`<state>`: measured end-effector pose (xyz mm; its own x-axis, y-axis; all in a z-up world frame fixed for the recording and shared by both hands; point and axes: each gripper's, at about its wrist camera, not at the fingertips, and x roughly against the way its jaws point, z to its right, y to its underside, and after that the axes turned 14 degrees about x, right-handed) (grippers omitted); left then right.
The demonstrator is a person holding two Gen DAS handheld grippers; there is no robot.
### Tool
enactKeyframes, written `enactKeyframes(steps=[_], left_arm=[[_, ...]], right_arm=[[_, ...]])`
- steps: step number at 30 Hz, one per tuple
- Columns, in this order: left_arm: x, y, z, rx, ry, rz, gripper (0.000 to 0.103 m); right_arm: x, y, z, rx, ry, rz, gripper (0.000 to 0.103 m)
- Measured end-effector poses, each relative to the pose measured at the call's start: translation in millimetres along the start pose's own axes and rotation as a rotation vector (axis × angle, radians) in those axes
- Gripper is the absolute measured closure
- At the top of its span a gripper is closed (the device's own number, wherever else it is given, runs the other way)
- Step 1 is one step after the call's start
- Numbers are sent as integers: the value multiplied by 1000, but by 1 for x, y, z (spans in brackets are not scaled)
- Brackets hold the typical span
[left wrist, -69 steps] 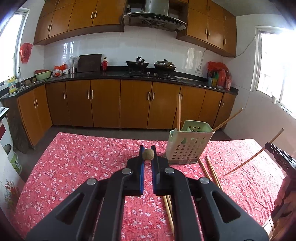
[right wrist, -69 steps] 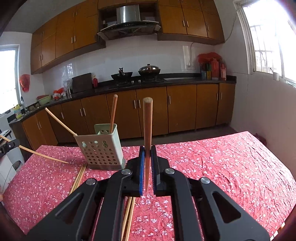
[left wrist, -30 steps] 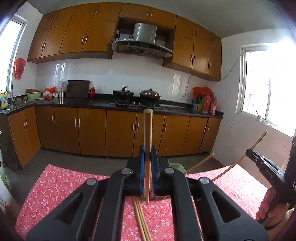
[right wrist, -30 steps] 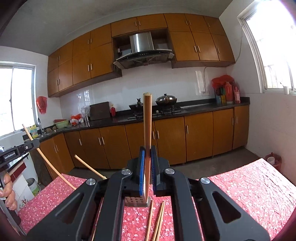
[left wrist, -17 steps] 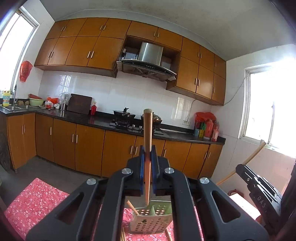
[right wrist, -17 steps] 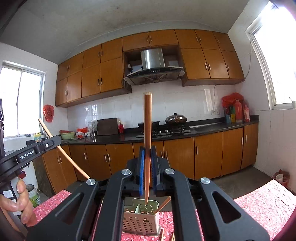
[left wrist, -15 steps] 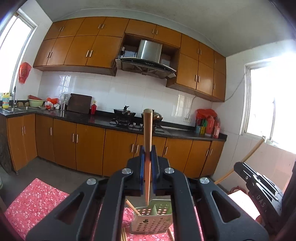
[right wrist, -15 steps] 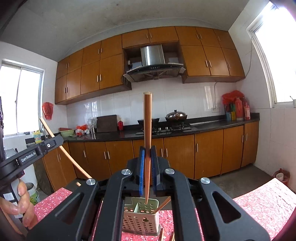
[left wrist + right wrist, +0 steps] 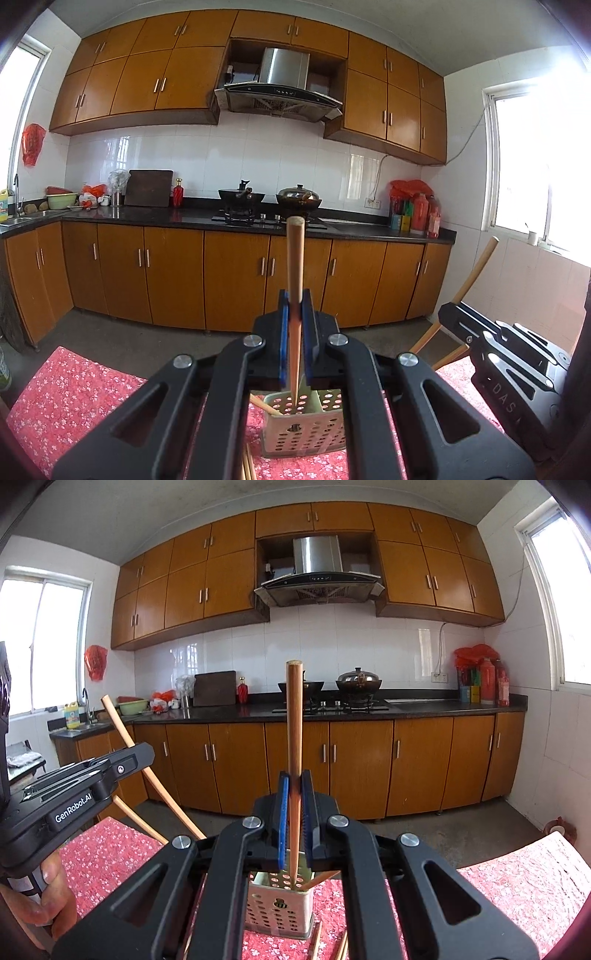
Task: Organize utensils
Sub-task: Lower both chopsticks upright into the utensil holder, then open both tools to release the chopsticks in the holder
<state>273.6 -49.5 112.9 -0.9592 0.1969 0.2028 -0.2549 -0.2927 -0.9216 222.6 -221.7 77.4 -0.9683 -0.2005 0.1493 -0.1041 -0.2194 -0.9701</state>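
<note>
My left gripper [image 9: 294, 314] is shut on a wooden chopstick [image 9: 295, 266] held upright, its lower tip over the open top of the pale green perforated utensil basket [image 9: 306, 428]. My right gripper [image 9: 294, 794] is shut on another upright chopstick [image 9: 294, 720], its tip reaching into the same basket [image 9: 280, 908]. A chopstick [image 9: 264, 405] leans inside the basket. Loose chopsticks [image 9: 341, 947] lie on the red floral tablecloth [image 9: 517, 886] beside it. Each gripper shows at the edge of the other's view, the right one [image 9: 495, 354] and the left one [image 9: 74, 794].
A hand [image 9: 44, 897] grips the left tool's handle. Beyond the table stand brown kitchen cabinets [image 9: 177, 273], a dark counter with pots on a stove [image 9: 269, 206] and a range hood [image 9: 317, 576]. Windows sit on both side walls.
Both grippers came lower and closer over the basket with their chopsticks, whose tips now reach its open top. The jaws stayed shut throughout.
</note>
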Motion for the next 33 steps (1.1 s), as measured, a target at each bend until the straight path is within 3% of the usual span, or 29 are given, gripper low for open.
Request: enactKeyframes(steps=[6, 8, 9, 10, 17, 23, 27, 33], left_arm=[[-17, 6, 0, 4, -7, -61, 93], [-14, 4, -2, 7, -13, -53, 79], [-11, 3, -3, 11, -16, -45, 70], [-8, 3, -5, 14, -16, -40, 68], [28, -4, -14, 13, -30, 3, 64], [73, 2, -28, -3, -73, 24, 61], [100, 24, -45, -16, -126, 0, 60], [122, 69, -74, -12, -192, -85, 58]], right_arm=[[-14, 3, -1, -1, -35, -65, 94], [-11, 3, 2, -10, -31, -66, 84], [-7, 3, 4, -17, -23, -61, 69], [-3, 3, 5, -19, -18, -55, 58], [33, 2, 16, -16, 26, -37, 58], [69, 11, 24, -30, 66, -72, 58], [85, 32, 27, -54, 77, -137, 58], [89, 89, 22, -99, 72, -312, 58]])
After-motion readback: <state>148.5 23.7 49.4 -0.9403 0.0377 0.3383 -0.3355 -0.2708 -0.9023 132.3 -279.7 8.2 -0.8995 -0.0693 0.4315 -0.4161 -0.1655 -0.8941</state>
